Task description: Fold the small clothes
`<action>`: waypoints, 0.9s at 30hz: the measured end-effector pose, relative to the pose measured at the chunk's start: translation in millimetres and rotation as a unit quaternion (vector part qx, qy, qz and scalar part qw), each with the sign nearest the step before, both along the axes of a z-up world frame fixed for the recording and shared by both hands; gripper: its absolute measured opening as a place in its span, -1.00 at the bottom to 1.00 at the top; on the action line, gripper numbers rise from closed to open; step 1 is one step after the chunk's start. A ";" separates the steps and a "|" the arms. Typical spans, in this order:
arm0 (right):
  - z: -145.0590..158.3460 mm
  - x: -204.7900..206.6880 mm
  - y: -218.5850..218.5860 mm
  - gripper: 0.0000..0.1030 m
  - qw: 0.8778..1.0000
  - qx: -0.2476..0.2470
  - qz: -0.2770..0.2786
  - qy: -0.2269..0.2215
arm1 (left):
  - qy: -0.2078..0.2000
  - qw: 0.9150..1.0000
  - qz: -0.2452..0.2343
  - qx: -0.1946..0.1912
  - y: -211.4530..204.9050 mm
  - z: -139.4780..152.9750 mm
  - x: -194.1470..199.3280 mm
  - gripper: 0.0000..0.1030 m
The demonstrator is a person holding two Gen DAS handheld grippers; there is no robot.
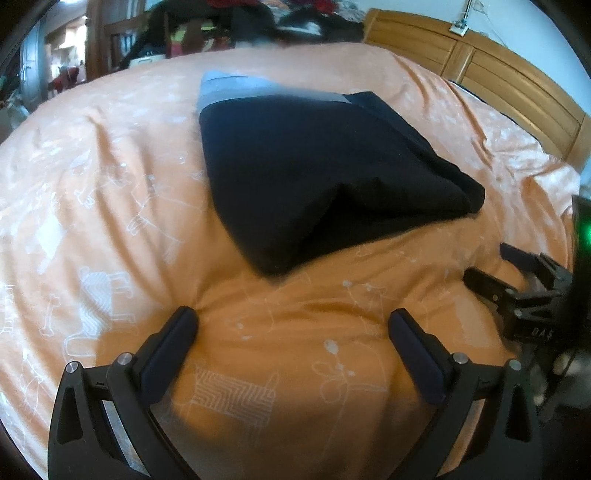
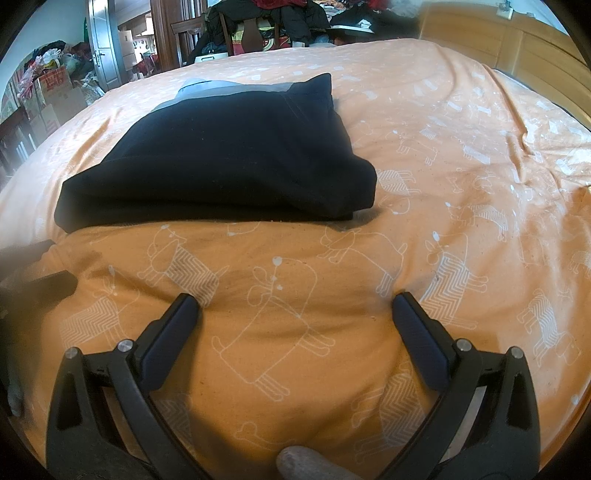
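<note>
A dark navy garment [image 1: 317, 173] with a grey band at its far end lies folded into a thick bundle on the orange bedsheet [image 1: 110, 166]. In the right wrist view the same garment [image 2: 229, 158] lies just ahead and slightly left. My left gripper [image 1: 293, 317] is open, its tips pressing the sheet a short way in front of the garment's near corner, with nothing between the fingers. My right gripper [image 2: 295, 302] is open too, resting on the sheet short of the garment's near edge. It also shows at the right edge of the left wrist view as the right gripper [image 1: 491, 266].
The sheet [image 2: 461, 177], printed with white animal outlines, spreads wide to the right. A wooden headboard [image 1: 498, 81] runs along the far right. Piled clothes and a chair [image 2: 255, 33] stand beyond the far edge of the bed. A gloved fingertip [image 2: 306, 463] shows at the bottom.
</note>
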State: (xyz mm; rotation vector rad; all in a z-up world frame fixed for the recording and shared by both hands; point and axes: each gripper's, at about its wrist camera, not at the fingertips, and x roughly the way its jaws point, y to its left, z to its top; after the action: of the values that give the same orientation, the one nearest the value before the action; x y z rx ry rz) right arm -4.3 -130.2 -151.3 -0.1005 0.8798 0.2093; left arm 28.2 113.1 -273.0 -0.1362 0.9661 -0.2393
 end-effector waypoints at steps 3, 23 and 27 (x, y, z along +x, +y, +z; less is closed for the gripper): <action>0.0 -0.1 0.0 1.00 1.000 0.000 0.000 0.000 | 0.000 1.000 0.000 -0.002 1.5 -0.9 0.9 1.00; -0.1 -0.4 0.1 1.00 1.000 0.000 0.000 -0.001 | -0.005 1.000 -0.001 -0.013 2.3 -4.5 1.4 1.00; 0.1 0.4 -0.1 1.00 1.000 0.000 0.000 -0.001 | -0.005 1.000 -0.001 -0.012 2.7 -4.6 1.4 1.00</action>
State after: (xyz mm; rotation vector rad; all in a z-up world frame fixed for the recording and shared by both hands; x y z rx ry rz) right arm -3.9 -130.2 -151.2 -0.1015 0.8776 0.2092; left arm 29.6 115.8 -277.6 -0.1565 0.9527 -0.2539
